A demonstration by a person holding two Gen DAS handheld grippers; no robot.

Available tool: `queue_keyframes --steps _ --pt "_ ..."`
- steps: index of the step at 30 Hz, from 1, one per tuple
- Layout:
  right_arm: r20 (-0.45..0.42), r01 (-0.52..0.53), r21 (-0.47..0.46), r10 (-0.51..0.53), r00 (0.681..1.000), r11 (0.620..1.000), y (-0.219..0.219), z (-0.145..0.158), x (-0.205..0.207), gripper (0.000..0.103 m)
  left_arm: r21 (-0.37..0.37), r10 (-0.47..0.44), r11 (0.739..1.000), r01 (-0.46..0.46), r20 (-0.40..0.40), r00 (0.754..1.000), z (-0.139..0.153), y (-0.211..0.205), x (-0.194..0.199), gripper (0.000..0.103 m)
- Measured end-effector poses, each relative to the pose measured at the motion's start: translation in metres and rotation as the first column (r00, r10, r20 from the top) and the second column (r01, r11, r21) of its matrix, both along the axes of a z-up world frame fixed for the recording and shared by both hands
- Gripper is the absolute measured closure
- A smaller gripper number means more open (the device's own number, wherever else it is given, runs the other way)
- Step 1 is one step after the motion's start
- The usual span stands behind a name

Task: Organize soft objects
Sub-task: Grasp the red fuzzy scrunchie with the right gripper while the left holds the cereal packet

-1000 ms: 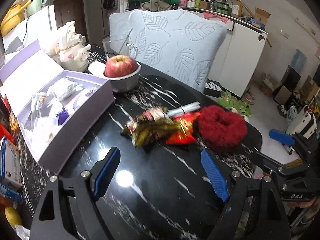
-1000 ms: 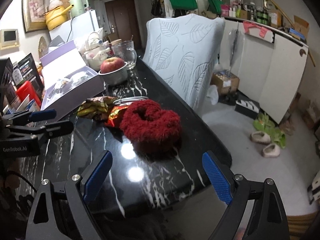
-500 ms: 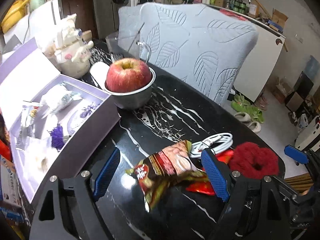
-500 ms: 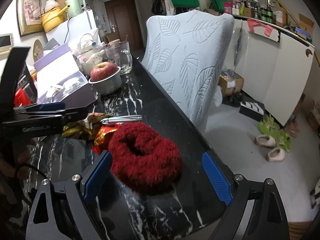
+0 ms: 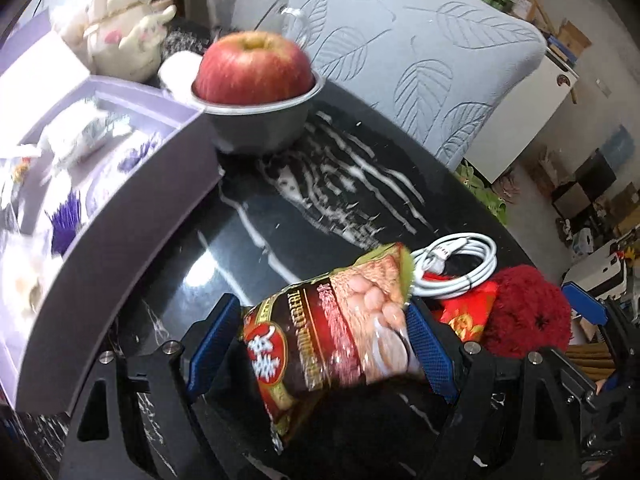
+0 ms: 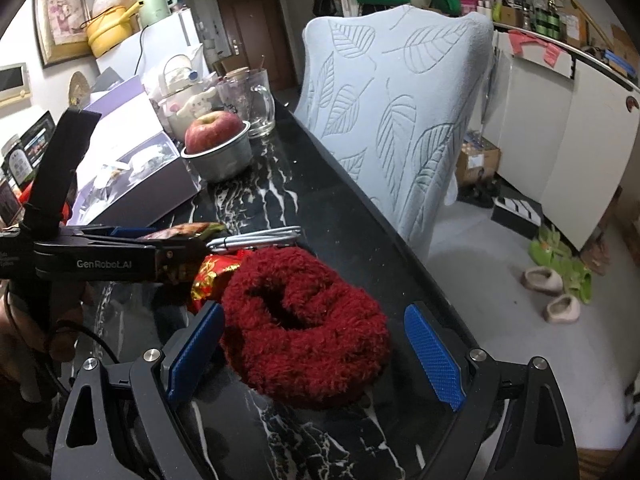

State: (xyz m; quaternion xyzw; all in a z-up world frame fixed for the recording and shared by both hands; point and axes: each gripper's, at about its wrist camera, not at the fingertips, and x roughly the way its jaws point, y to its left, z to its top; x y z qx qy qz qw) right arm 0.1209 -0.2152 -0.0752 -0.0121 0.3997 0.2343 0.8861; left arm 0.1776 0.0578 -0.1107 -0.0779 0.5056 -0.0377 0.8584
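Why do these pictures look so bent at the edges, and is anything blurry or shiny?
Both views are fisheye, so edges curve: in the left wrist view the lavender gift box bows round and is smeared, as is the brown snack packet; a lamp glints off the glossy black marble table. The right wrist view is sharper: the fuzzy dark red scrunchie shows crisp fibres, and the leaf-patterned chair cover bulges.

The left wrist view looks steeply down along its own blue fingers (image 5: 216,344) onto the black marble table (image 5: 248,240), very close to a snack bag (image 5: 332,336). The right wrist view sits a little farther back, tilted less steeply, looking along the table toward a chair back (image 6: 400,120) and a door. Both views share the red fluffy ring (image 6: 304,324), the white cable (image 5: 460,260), the apple in its bowl (image 5: 252,68) and the purple box (image 6: 132,184); each also catches the other gripper at its edge.
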Motion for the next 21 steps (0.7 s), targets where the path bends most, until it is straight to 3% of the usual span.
queue_keyframes --steps 3,8,16,21 --pt "0.000 0.004 -0.009 -0.004 1.000 1.000 0.001 -0.003 0.001 0.011 -0.014 0.007 1.000 -0.007 0.015 1.000 0.000 0.004 -0.005 0.020" --pt "-0.015 0.004 -0.006 -0.004 1.000 1.000 0.000 -0.008 0.001 0.011 0.005 -0.015 1.000 0.015 0.039 0.999 0.001 0.000 -0.018 0.028" --pt "-0.016 -0.028 -0.004 0.028 0.999 1.000 0.003 -0.010 -0.008 0.043 0.011 -0.026 1.000 0.026 0.028 0.999 0.000 -0.004 -0.052 0.029" --pt "-0.021 -0.035 0.011 0.035 0.999 0.999 0.000 -0.010 -0.018 0.053 0.054 -0.040 0.998 0.038 0.032 0.999 0.001 -0.009 -0.081 0.029"
